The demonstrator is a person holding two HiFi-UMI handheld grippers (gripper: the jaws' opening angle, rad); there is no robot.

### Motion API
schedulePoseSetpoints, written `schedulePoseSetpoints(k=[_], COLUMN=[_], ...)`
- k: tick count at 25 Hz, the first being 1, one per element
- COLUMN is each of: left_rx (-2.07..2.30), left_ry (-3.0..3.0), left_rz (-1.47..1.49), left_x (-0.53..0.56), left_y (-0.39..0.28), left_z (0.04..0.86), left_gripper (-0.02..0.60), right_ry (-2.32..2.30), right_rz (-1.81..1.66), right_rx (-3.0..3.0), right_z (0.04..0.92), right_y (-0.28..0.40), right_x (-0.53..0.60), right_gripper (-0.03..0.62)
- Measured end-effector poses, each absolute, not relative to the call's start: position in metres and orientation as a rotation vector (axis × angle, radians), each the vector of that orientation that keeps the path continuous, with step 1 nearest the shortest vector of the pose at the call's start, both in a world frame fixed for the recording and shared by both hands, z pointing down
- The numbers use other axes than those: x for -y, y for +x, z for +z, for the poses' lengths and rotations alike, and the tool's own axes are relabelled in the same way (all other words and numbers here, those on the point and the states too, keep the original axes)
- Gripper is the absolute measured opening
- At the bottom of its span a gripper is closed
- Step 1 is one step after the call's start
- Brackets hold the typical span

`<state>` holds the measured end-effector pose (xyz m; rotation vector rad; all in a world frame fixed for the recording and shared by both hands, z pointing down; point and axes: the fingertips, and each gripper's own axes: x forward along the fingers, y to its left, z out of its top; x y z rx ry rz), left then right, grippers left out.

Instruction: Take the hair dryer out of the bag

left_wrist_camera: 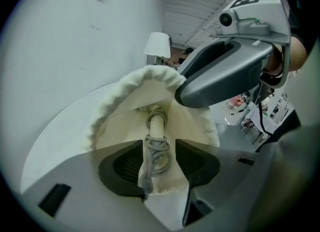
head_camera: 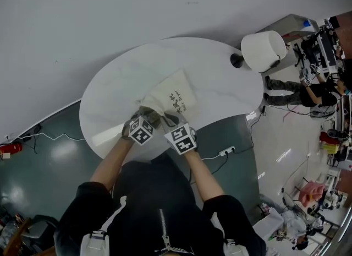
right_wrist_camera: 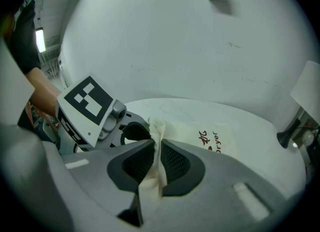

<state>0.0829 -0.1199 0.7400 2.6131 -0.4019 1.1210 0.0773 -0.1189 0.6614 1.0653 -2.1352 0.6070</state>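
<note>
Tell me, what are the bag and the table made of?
The bag looks like soft, matte cream cloth: its mouth gathers into wrinkles. The table looks like polished white stone, perhaps marble or an imitation: faint grey veins, glossy sheen.

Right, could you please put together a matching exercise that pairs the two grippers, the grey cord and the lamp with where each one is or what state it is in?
Things:
1. left gripper
2. right gripper
3. grey cord
4. lamp

Places or states:
A. stands at the far right edge of the table
B. shut on the rim of the bag
C. coiled in the bag's open mouth
D. jaws apart, one on either side of the grey cord

Pairs: 1-D, 2-B, 3-C, 4-A.
</note>
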Motion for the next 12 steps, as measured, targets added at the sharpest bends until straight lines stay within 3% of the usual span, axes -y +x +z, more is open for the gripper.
schedulePoseSetpoints(k=[12], left_rx=[0.308], left_ry=[2.623], left_rz=[1.265], left_x=[0.111], left_y=[0.088], left_z=[0.765], left_gripper=[0.201], right_ry=[1.083], right_rz=[0.633], right_rx=[2.136], right_z=[0.660], right_y=[0.078], right_x=[0.115], right_gripper=[0.038])
